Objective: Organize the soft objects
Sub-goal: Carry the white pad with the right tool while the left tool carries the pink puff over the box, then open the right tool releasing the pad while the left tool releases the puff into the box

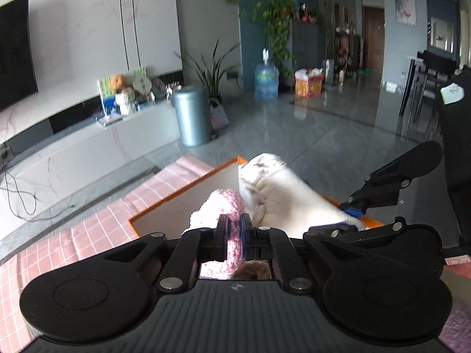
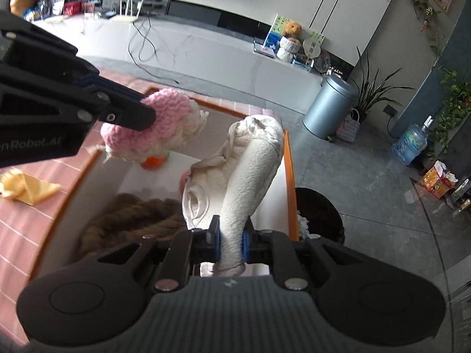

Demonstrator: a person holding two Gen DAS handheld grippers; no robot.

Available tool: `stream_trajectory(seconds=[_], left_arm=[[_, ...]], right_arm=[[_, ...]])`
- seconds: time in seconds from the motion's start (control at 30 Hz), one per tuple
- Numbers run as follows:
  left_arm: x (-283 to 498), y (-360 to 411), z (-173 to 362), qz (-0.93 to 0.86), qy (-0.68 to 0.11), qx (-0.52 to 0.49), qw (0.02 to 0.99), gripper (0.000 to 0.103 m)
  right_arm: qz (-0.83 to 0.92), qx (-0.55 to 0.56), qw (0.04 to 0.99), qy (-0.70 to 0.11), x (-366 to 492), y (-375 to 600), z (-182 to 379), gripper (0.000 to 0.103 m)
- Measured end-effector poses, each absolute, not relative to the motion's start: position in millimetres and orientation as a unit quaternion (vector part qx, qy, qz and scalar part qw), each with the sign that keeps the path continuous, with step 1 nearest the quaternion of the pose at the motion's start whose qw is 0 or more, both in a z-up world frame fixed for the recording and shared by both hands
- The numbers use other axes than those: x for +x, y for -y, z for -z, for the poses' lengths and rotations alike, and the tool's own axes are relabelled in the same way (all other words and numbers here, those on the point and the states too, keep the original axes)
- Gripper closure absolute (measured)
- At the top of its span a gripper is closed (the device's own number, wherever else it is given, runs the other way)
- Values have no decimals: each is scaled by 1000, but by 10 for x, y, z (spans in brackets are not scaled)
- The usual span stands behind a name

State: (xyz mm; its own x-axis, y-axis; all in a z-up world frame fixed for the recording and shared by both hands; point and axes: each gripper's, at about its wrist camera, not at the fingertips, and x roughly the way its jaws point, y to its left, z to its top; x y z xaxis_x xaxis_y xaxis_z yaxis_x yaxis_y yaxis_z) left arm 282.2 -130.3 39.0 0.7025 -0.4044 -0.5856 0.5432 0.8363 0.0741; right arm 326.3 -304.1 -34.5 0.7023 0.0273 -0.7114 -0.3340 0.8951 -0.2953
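Two soft things are in our grasp at once, both hanging over the orange-rimmed box [image 2: 290, 176] where, we judge, they are meant to go. Our left gripper [image 1: 234, 235] has its fingers clenched tight on a pink knitted toy [image 2: 153, 117], pinching a fold of its fluffy yarn so the rest dangles over the box's far corner. Our right gripper [image 2: 231, 242] has its fingers grasping a rolled white towel [image 2: 253, 164] near one end; held this way the roll juts forward over the box's inner wall, a hold that should let it drop straight in.

Inside the box a brown woolly item [image 2: 129, 214] already lies against the near side, so we would aim each load at the bare white bottom beside it. An orange bit [image 2: 153, 161] shows under the pink toy; we cannot tell whether it belongs to the toy.

On the pink checked surface [image 2: 17, 226] a yellow cloth [image 2: 26, 186] lies apart from the box, seemingly not yet sorted. Nothing blocks the opening, though the two grippers are close together above it and could knock each other. A dark bin [image 2: 321, 211] stands on the floor just beyond the box's right rim.
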Motion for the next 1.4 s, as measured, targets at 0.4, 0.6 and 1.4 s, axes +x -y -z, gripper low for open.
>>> stream_trajectory(seconds=[0.4,0.6,1.4], left_arm=[[3187,1322,-11,228,-366,117,894,95],[3208,1298,78,218,-387,123,888,93],[2665,1059,-361,221,-299,47,927,52]], right_arm=[[-92,-270,869,-404,3625,2912,743,90],[-92,-279,861,-415,3732,2919,811,78],[-67,-234,910,-335,3125,2944,237,25]])
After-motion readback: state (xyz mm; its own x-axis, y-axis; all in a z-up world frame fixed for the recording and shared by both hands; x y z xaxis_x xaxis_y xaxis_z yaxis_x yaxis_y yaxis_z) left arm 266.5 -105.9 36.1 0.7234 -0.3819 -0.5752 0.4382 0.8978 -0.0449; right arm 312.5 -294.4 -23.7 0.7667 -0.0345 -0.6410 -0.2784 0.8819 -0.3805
